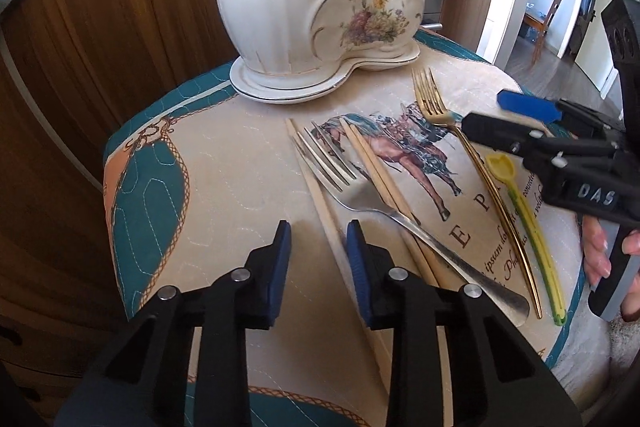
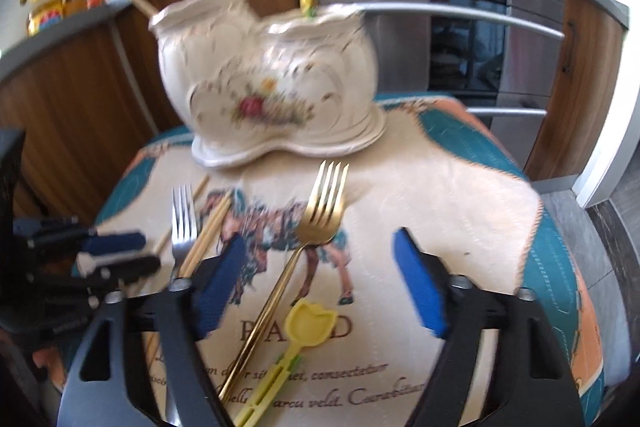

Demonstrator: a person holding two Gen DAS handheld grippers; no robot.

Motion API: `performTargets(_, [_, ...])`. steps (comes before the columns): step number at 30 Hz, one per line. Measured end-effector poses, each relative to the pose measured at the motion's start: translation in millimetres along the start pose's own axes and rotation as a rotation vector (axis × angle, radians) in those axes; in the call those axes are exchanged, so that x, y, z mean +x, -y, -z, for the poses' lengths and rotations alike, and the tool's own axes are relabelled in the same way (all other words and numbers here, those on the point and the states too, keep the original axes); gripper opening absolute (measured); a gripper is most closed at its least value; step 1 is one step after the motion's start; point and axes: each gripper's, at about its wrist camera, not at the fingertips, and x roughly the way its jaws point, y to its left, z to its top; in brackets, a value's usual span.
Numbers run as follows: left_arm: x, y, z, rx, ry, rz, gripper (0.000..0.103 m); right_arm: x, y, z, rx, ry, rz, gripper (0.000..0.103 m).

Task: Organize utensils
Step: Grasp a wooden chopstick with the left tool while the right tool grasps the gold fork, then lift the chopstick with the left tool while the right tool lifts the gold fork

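Observation:
A white floral ceramic holder [image 1: 316,7] stands at the back of the cloth-covered table; in the right wrist view the holder [image 2: 272,83] has chopsticks and a yellow utensil in it. On the cloth lie a silver fork [image 1: 384,211], wooden chopsticks [image 1: 384,183], a gold fork [image 1: 472,155] and a yellow plastic spoon [image 1: 524,215]. My left gripper [image 1: 318,231] is open and empty above a chopstick near the table's front. My right gripper [image 2: 320,247] is open and empty, straddling the gold fork [image 2: 320,215] and yellow spoon [image 2: 308,323]. It also shows in the left wrist view [image 1: 520,115].
The printed cloth [image 1: 224,187] covers a small table with rounded edges. Wooden cabinets [image 1: 100,27] stand behind on the left, a steel oven [image 2: 460,39] behind on the right. The left gripper [image 2: 112,251] shows at the left of the right wrist view.

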Motion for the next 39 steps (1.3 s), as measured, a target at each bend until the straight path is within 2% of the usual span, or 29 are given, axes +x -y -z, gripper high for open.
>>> performTargets(1, [0, -3, -1, -0.008, -0.002, 0.006, 0.026, 2, -3, -1, -0.009, -0.012, -0.003, 0.064])
performTargets(5, [1, -12, -2, -0.014, -0.009, 0.004, 0.015, 12, -10, -6, -0.036, -0.072, -0.016, 0.044])
performTargets(9, [-1, -18, -1, -0.016, -0.016, 0.014, 0.013, 20, -15, -3, -0.05, -0.134, -0.028, 0.028])
performTargets(14, [4, -22, -13, -0.02, -0.053, 0.038, 0.014, 24, -17, -5, -0.046, -0.146, 0.002, 0.017])
performTargets(18, [11, -18, -21, 0.005, -0.05, 0.018, 0.014, 24, -16, -5, -0.029, -0.134, 0.002, 0.014])
performTargets(19, [10, -19, -20, 0.006, -0.048, 0.015, 0.014, 23, -15, -5, -0.016, -0.13, -0.006, 0.013])
performTargets(21, [10, -19, -20, 0.016, -0.04, -0.002, 0.006, 21, -12, -4, 0.01, -0.12, -0.025, 0.008])
performTargets(23, [9, -23, -19, 0.005, -0.032, 0.009, 0.006, 18, -9, -4, 0.032, -0.112, -0.047, 0.006])
performTargets(28, [-5, -37, -6, -0.036, -0.007, 0.027, 0.006, 4, -2, -3, 0.089, -0.052, -0.125, 0.006])
performTargets(31, [-17, -48, -3, -0.071, 0.044, 0.055, 0.006, -9, 0, -7, 0.102, 0.02, -0.179, 0.006])
performTargets(35, [-47, -57, -3, -0.082, 0.16, 0.098, 0.006, -28, -1, -12, 0.108, 0.118, -0.22, 0.006])
performTargets(39, [-78, -52, -9, -0.073, 0.289, 0.156, 0.006, -53, -1, -17, 0.096, 0.252, -0.248, 0.006])
